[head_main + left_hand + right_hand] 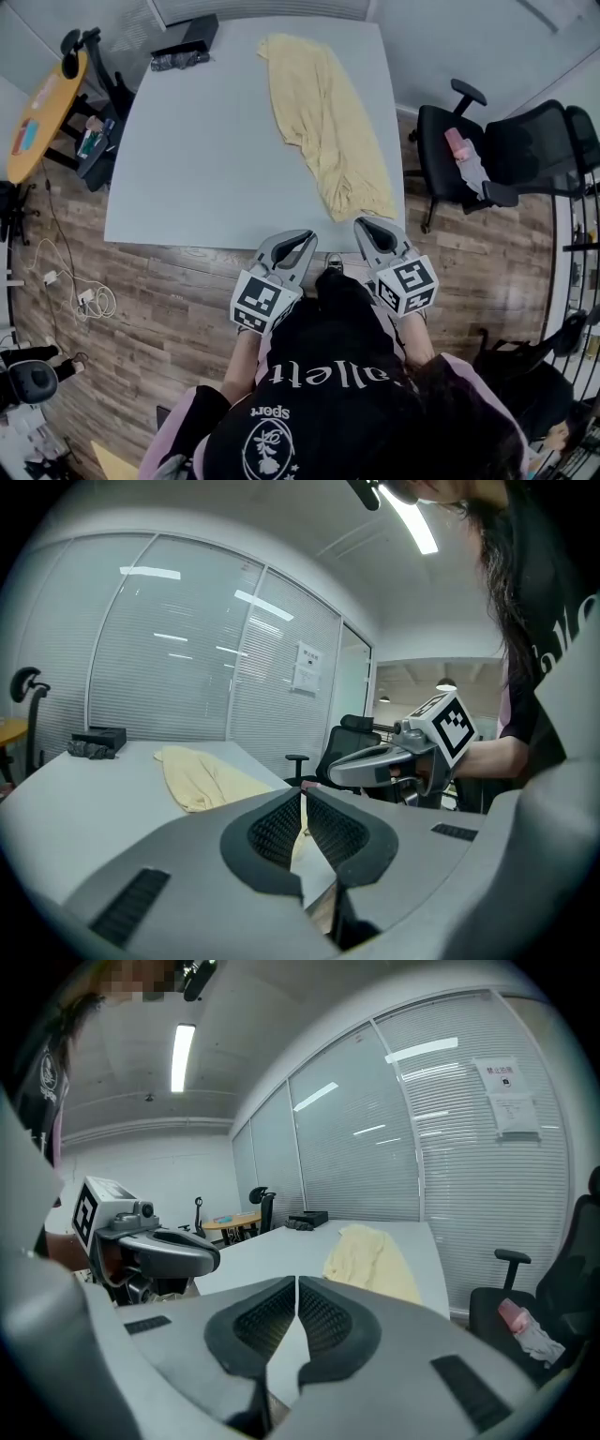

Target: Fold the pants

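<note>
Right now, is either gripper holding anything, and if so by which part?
Nothing is held. The left gripper and right gripper are both shut and empty, clear of the yellow pants lying on the table.

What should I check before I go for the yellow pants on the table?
1. The pants in view on the table: ok.
2. The pants spread flat: not ok, bunched along the table's right side.
3. Nothing in the left gripper: ok, jaws together.
4. Nothing in the right gripper: ok, jaws together.
5. Jaws open for a grab: not ok, both shut.
6. Waistband end found: cannot tell.
</note>
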A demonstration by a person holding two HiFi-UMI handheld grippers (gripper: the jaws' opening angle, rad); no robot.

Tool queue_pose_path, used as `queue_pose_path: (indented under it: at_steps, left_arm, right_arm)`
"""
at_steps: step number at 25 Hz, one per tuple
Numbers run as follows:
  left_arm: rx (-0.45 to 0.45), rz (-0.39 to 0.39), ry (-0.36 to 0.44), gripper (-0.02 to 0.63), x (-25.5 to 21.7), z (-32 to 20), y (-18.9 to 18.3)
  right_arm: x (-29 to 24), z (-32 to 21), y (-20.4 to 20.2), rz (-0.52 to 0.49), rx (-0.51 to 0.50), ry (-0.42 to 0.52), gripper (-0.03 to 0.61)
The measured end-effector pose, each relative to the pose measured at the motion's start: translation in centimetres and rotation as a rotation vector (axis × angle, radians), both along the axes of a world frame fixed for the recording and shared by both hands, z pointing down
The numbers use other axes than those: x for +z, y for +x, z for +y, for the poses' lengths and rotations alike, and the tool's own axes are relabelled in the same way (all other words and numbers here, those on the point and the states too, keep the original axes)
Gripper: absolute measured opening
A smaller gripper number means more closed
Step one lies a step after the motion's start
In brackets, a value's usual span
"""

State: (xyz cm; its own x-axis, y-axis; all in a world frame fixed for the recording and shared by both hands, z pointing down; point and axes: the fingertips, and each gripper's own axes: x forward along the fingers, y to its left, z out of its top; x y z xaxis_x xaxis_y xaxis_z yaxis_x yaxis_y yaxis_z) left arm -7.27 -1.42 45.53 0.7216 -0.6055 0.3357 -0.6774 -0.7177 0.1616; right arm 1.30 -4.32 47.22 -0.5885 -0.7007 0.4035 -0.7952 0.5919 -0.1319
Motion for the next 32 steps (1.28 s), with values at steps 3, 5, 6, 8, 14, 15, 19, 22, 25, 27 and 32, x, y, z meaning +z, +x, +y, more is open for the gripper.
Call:
queue_pose_path:
  at_steps: [3,5,6,8,14,15,19,22,25,27,32]
  left_arm:
    - [0.000,-0.025,-0.015,0.034,0.8,-1.5,1.4]
    - [-0.005,-0.058,-0.022,0.034,1.7,-2.5,2.3]
    - [-0.005,-0.074,-0.026,0.034,2.1,-2.9,2.7]
    - [-0.002,-0.102,-0.046,0.034,3.1,-3.8,3.6]
    - [-0.004,-0.171,-0.133,0.037,7.5,-5.6,5.9]
    - [-0.001,-0.188,-0.157,0.045,8.4,-5.7,6.2]
    - [0.013,-0.264,-0.251,0.160,12.4,-6.3,7.0]
    - [0.007,-0.305,-0.308,0.190,15.0,-6.6,7.3]
    - [0.013,-0.340,-0.365,0.229,17.3,-6.5,7.6]
    - [0.012,-0.359,-0.393,0.246,18.6,-6.4,7.8]
    - [-0.016,-0.385,-0.403,0.247,20.5,-7.3,8.5]
  right_arm:
    - [0.7,-1.9,1.8,0.012,-0.002,-0.013,0.025]
    - [1.3,-3.0,3.1,0.023,-0.003,-0.021,0.025]
    - [1.6,-3.6,3.7,0.029,-0.005,-0.024,0.025]
    - [2.5,-4.5,4.9,0.041,-0.013,-0.037,0.025]
    - [6.5,-6.2,8.1,0.108,-0.061,-0.102,0.026]
    - [7.2,-6.3,8.6,0.119,-0.072,-0.117,0.028]
    - [10.3,-6.7,10.3,0.157,-0.119,-0.192,0.098]
    - [12.8,-6.7,11.1,0.200,-0.167,-0.242,0.157]
    - [15.4,-6.3,11.5,0.257,-0.229,-0.291,0.208]
    - [17.0,-6.1,11.7,0.305,-0.269,-0.309,0.226]
    - [19.7,-5.8,12.2,0.393,-0.320,-0.342,0.230]
